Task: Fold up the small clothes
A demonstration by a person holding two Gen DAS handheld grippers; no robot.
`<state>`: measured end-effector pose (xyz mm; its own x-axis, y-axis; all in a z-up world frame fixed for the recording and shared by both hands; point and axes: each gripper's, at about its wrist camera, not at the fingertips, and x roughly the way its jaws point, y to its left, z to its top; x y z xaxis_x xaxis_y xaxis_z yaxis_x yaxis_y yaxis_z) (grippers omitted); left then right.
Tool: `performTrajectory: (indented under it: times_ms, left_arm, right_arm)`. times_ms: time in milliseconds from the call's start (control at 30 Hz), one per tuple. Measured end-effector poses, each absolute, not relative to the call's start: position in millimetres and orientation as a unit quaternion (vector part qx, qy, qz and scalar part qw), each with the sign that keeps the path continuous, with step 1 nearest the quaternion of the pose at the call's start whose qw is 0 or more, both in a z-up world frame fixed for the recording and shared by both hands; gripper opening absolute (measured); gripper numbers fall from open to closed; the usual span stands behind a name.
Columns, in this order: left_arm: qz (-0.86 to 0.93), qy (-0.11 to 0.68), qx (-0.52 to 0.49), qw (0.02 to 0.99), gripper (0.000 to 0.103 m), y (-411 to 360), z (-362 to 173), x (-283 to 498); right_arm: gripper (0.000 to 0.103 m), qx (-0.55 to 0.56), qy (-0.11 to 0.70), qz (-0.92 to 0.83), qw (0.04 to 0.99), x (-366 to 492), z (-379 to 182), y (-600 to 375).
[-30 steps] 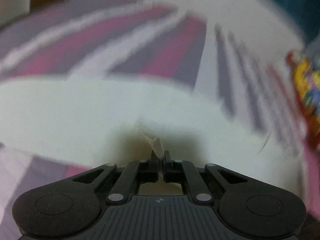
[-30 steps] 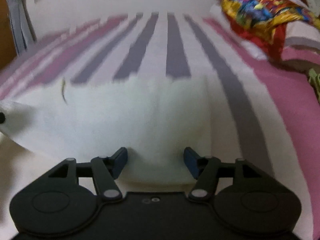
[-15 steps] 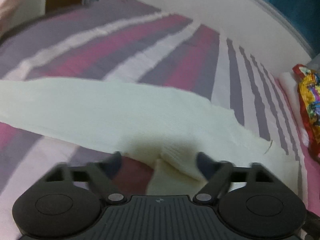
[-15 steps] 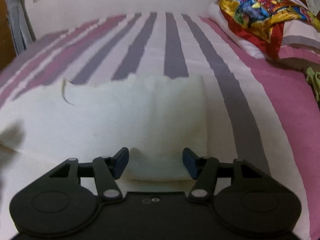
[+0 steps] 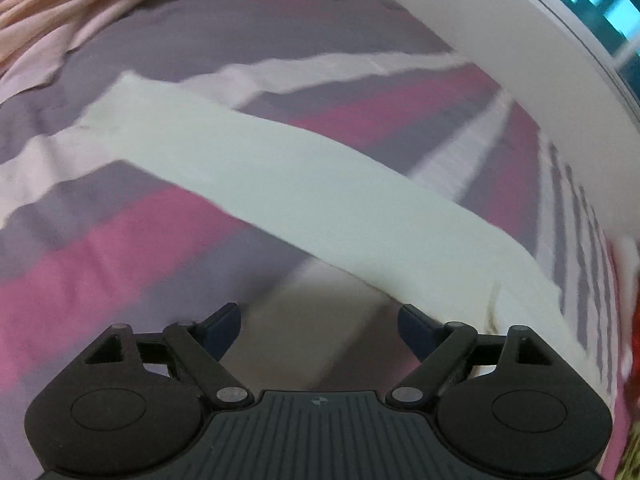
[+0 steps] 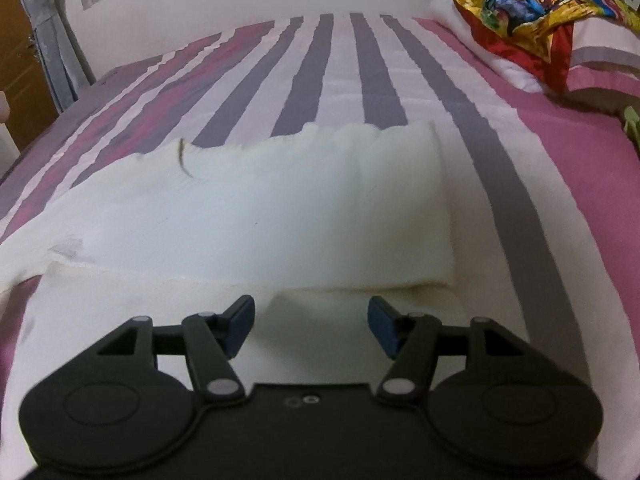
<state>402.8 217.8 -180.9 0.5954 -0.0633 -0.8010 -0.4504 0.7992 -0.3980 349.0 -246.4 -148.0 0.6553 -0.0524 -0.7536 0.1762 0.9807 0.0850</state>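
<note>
A cream-white garment (image 5: pixel 320 184) lies folded into a long band across the striped bedsheet (image 5: pixel 100 272). In the left wrist view it runs slantwise from upper left to lower right. My left gripper (image 5: pixel 320 326) is open and empty, hovering over bare sheet just short of the band's near edge. In the right wrist view the garment (image 6: pixel 260 216) spreads flat, with a small brown loop near its far edge. My right gripper (image 6: pixel 311 320) hangs over the cloth's near edge. Its jaws are opening slightly and nothing is pinched between them.
A pillow under a bright red and yellow cloth (image 6: pixel 520 4) sits at the far right of the bed. Pale pink fabric (image 5: pixel 48 12) lies bunched at the bed's far left. A white wall (image 5: pixel 500 40) borders the far side. A wooden door (image 6: pixel 16 60) stands at left.
My left gripper, shut on a fold of the garment a second ago, has let go, opened wide and slid sideways along the band. The right gripper has drawn back a little.
</note>
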Motion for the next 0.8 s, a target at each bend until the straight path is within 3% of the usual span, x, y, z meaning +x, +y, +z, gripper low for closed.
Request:
performTrajectory:
  times_ms: [100, 200, 233, 367, 800]
  left_arm:
    - [0.134, 0.427, -0.331, 0.831, 0.085, 246, -193, 396]
    - [0.141, 0.410, -0.391, 0.812, 0.066, 273, -208, 396]
    - [0.143, 0.404, -0.412, 0.804, 0.065, 281, -211, 397]
    - [0.159, 0.374, -0.467, 0.786, 0.065, 304, -226, 399]
    - [0.184, 0.334, -0.482, 0.789, 0.061, 333, -236, 425]
  right_arm:
    - [0.064, 0.070, 0.410, -0.057, 0.907, 348, -148, -238]
    - [0.064, 0.070, 0.413, -0.052, 0.907, 349, -149, -231]
    - [0.064, 0.067, 0.413, -0.051, 0.907, 350, -150, -228]
    - [0.064, 0.055, 0.418, -0.050, 0.905, 352, -154, -218]
    - [0.064, 0.041, 0.407, -0.031, 0.912, 411, -151, -162]
